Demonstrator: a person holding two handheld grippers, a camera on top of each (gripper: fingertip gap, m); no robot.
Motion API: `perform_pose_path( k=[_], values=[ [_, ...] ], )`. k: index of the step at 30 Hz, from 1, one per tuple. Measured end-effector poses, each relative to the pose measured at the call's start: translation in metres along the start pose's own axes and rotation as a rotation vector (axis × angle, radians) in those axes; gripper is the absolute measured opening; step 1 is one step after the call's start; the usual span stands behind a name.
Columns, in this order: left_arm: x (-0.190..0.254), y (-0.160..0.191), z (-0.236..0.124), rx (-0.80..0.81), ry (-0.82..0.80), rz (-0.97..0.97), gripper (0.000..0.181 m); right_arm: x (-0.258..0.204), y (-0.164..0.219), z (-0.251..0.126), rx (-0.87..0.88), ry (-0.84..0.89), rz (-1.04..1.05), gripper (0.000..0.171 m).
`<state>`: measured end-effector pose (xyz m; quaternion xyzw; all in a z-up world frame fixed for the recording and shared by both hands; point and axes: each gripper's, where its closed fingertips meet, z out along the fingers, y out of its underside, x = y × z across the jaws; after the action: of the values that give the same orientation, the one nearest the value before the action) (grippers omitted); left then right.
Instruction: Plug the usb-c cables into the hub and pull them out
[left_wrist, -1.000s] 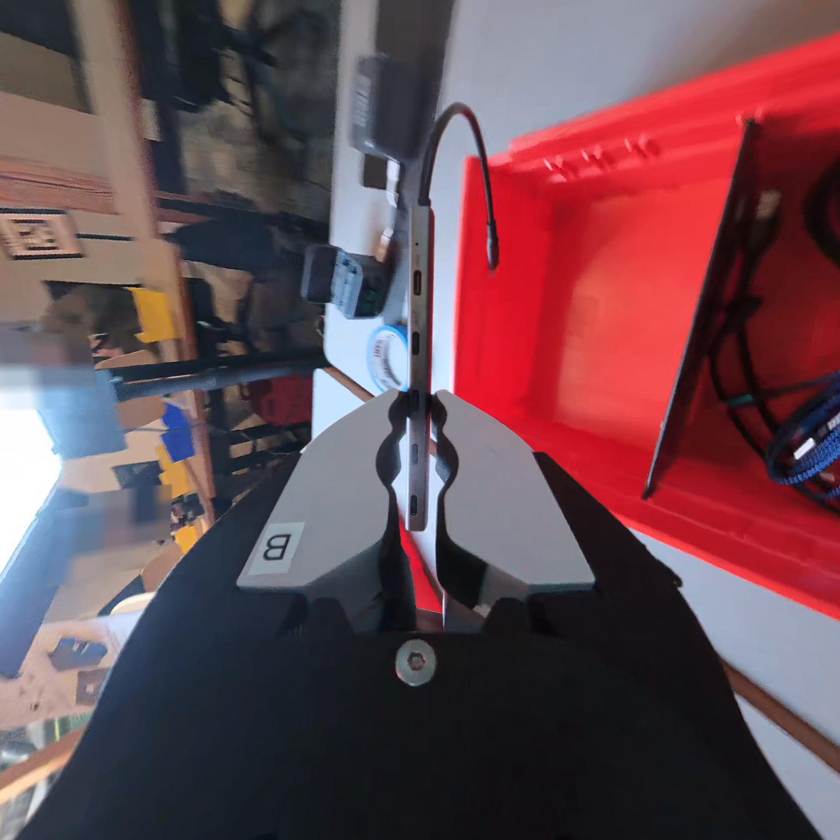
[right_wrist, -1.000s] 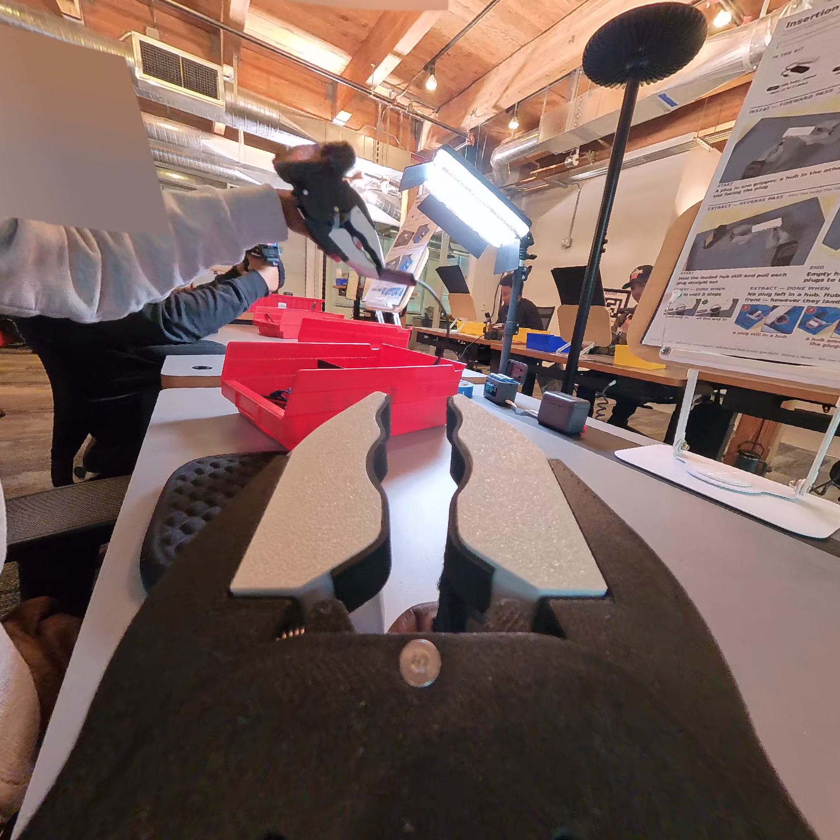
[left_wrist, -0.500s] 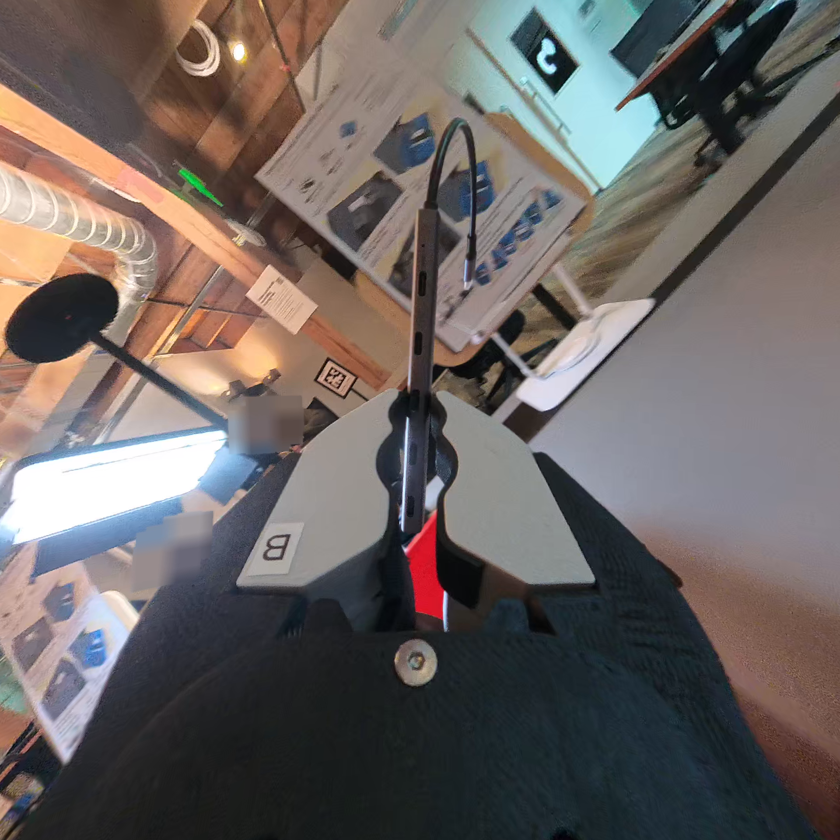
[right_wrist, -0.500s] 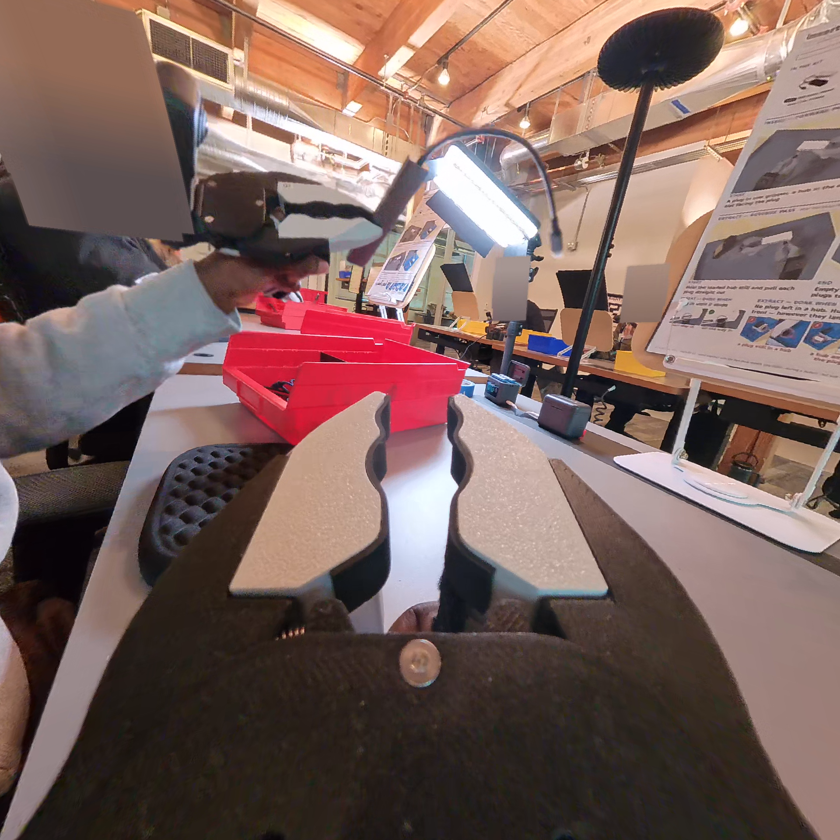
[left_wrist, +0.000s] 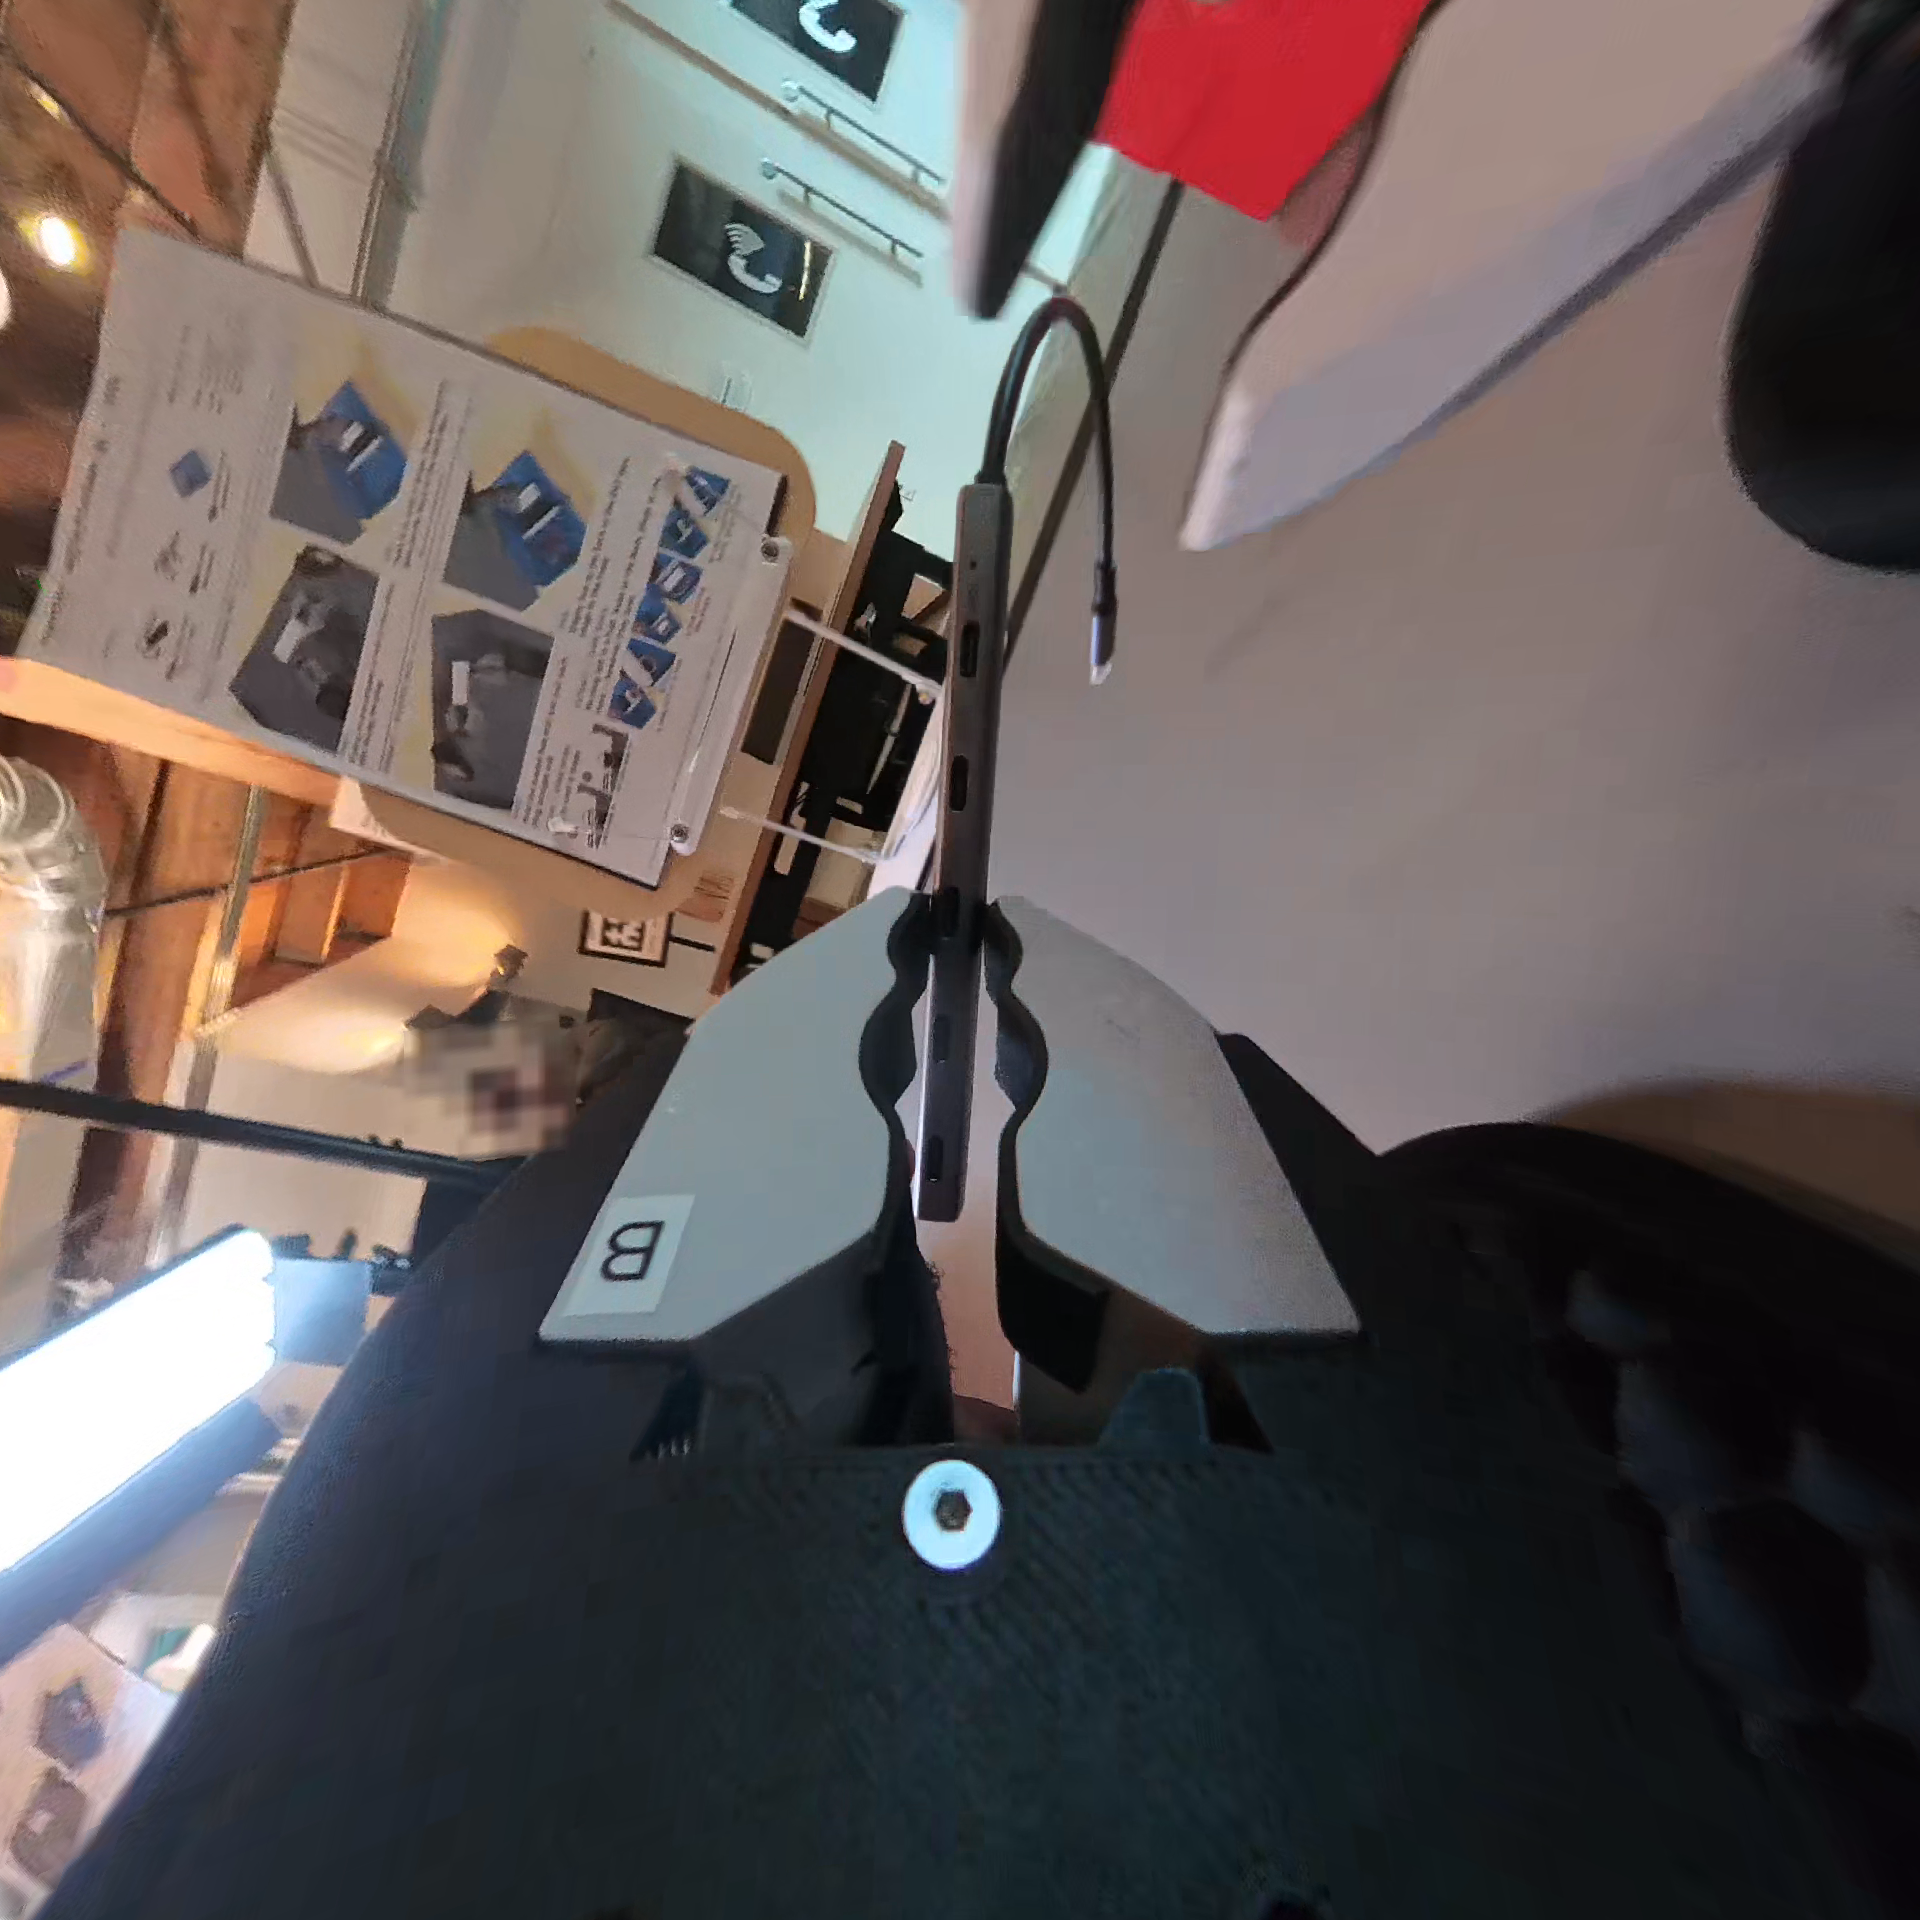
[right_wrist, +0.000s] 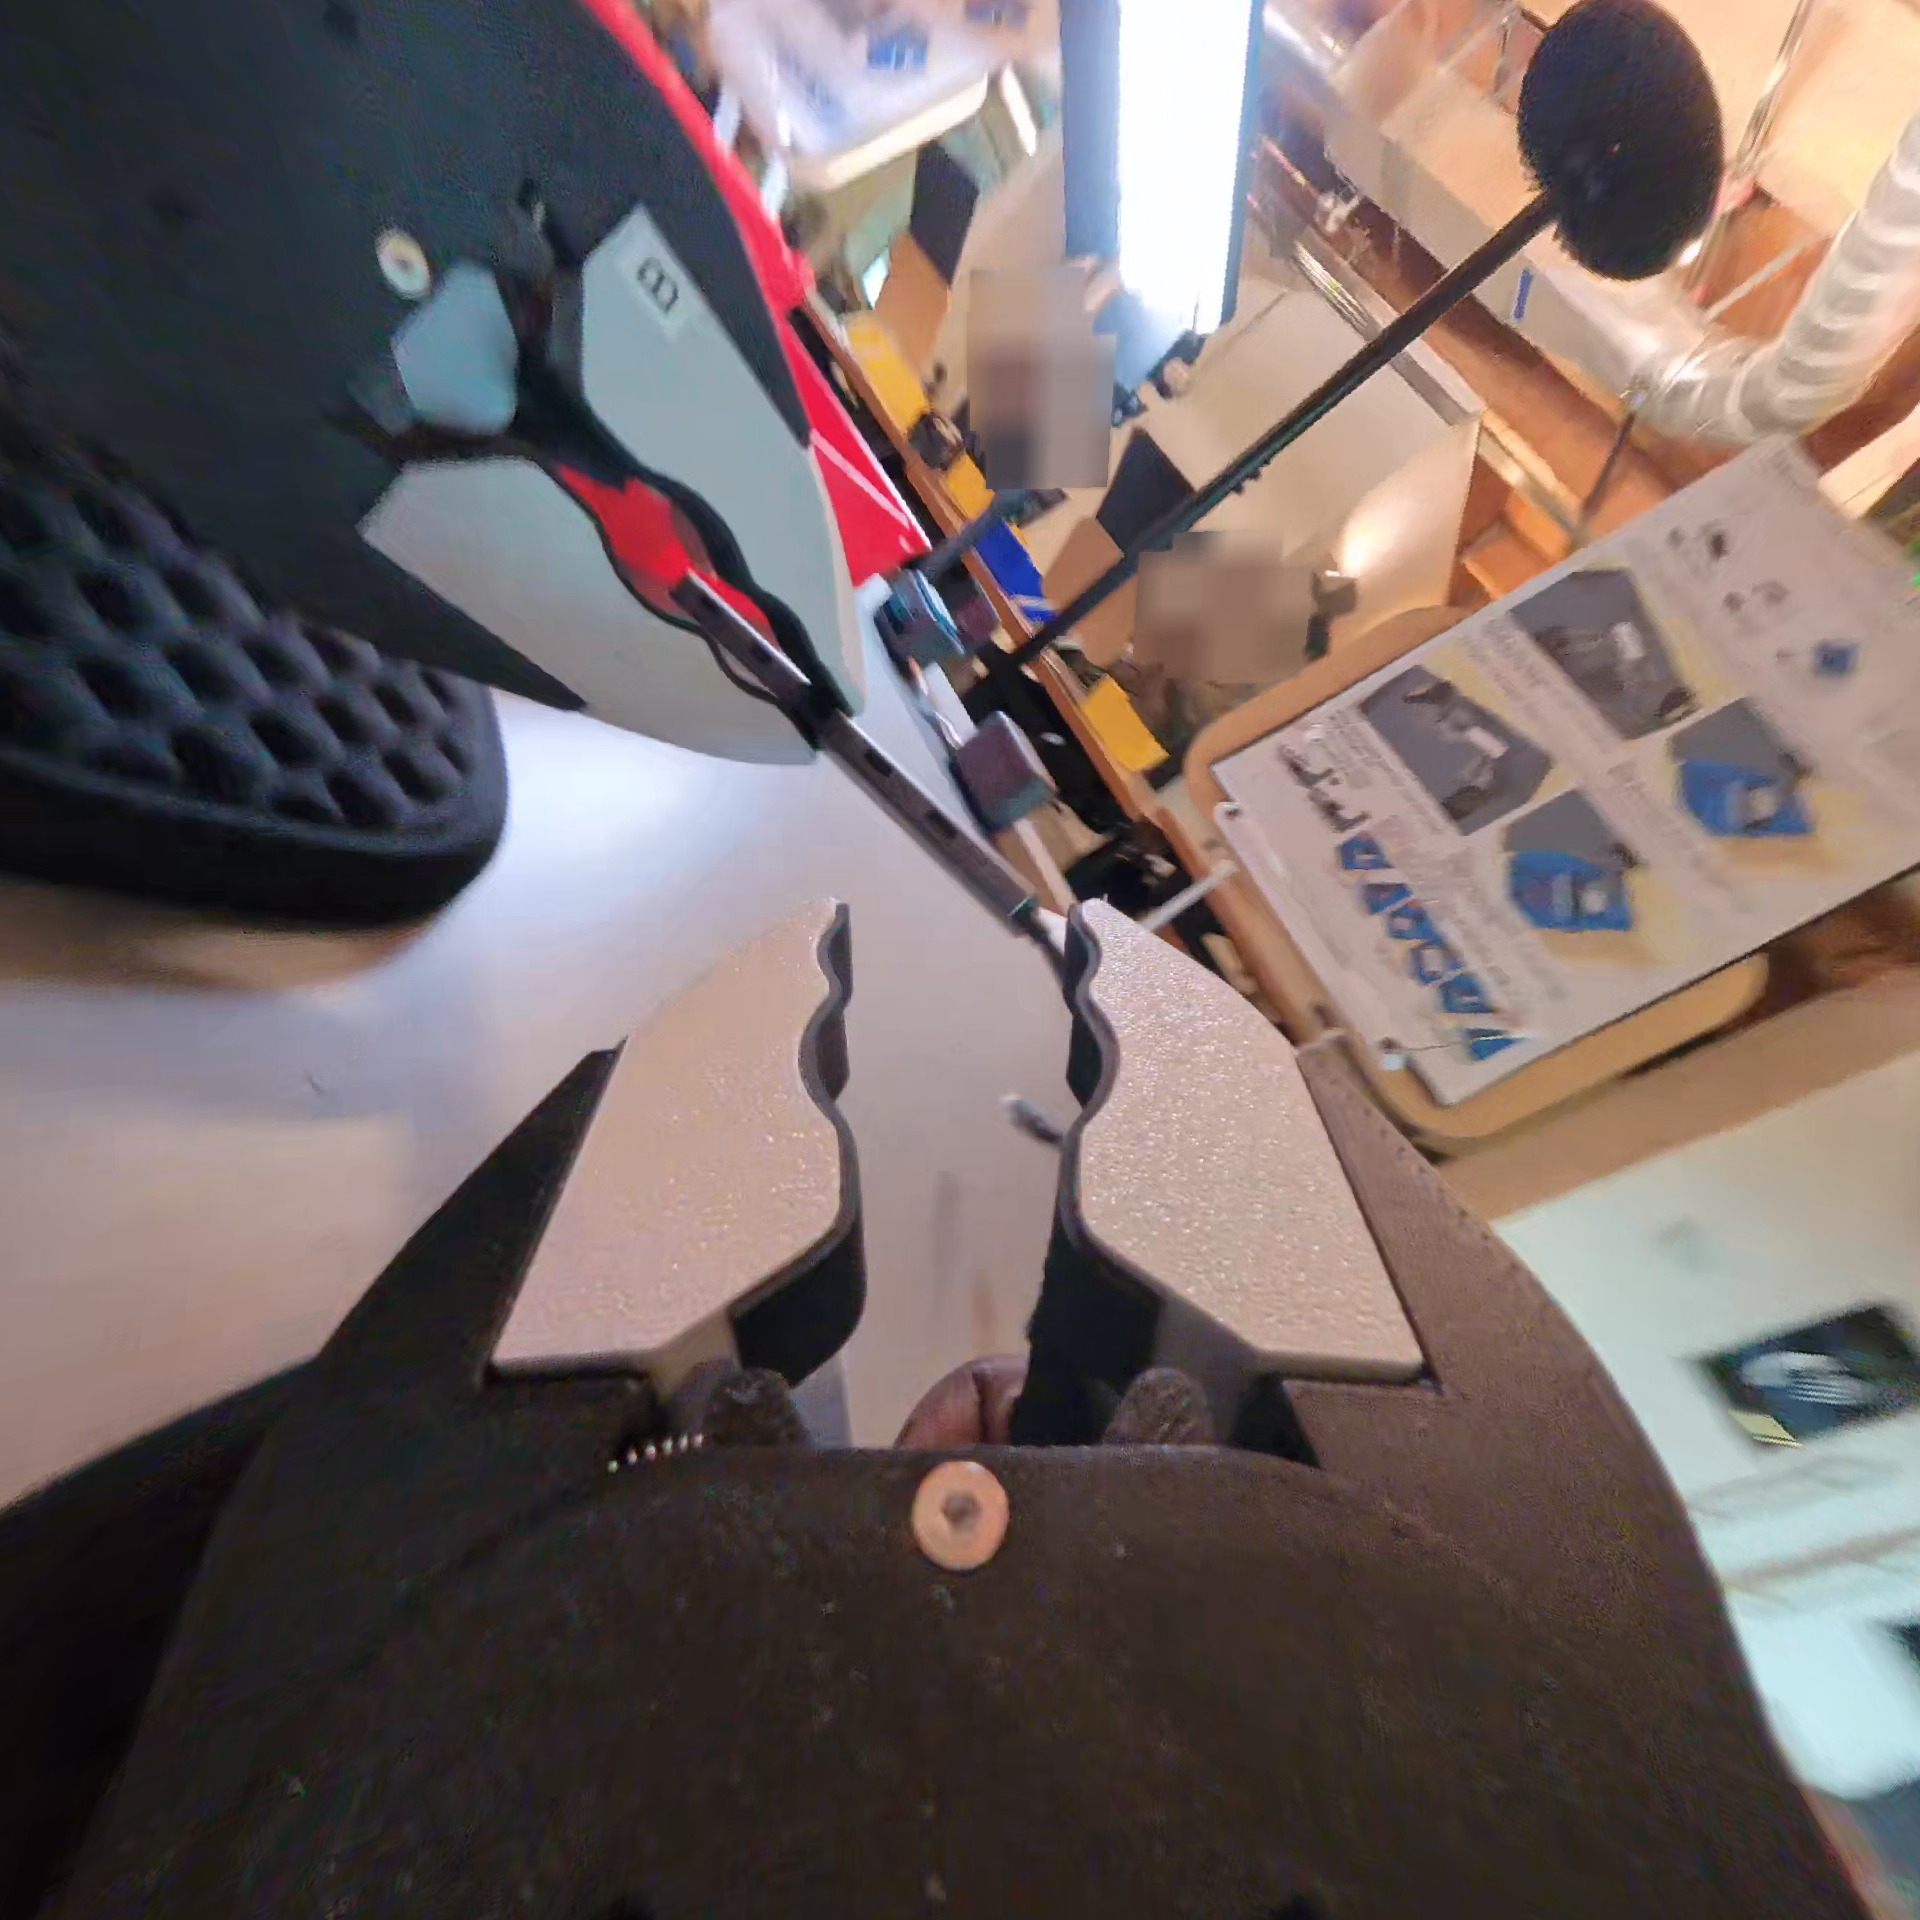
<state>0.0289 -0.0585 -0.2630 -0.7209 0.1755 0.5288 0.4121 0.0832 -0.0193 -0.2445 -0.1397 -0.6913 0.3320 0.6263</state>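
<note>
Left view first: the left gripper (left_wrist: 954, 914) is squeezed tight on the hub (left_wrist: 964, 790), a thin grey bar that sticks out past the fingertips. Small ports run down the hub's edge, and none has a plug in it. A short black cable (left_wrist: 1081, 416) loops from the hub's far end and its plug hangs free in the air. The grey table (left_wrist: 1455, 831) is behind it, and a poster (left_wrist: 416, 582) stands to the left. Right view next: the right gripper (right_wrist: 956, 925) has its fingers apart with nothing between them. The hub (right_wrist: 914, 810) points down at it from the left gripper (right_wrist: 810, 717), and its far end is just beside the right fingertip (right_wrist: 1101, 935). A red bin (right_wrist: 831, 416) shows behind the left gripper.
</note>
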Motion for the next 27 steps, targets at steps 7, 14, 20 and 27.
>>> perform_pose_path(
  k=[7,14,20,27],
  values=[
    [0.020,-0.016,-0.006,0.068,0.032,0.123,0.011,-0.014,0.019,0.013,-0.176,-0.037,-0.331,0.031],
    [-0.012,-0.030,-0.017,0.256,0.054,-0.492,0.024,0.004,0.027,0.004,-0.283,-0.047,-0.386,0.009],
    [-0.070,0.020,-0.038,0.563,0.043,-1.468,0.041,0.027,0.056,-0.031,-0.605,-0.046,-0.364,0.009],
    [-0.071,0.019,-0.040,0.577,0.003,-1.417,0.042,-0.007,0.078,-0.069,-0.956,-0.167,-0.224,0.009]
  ],
)
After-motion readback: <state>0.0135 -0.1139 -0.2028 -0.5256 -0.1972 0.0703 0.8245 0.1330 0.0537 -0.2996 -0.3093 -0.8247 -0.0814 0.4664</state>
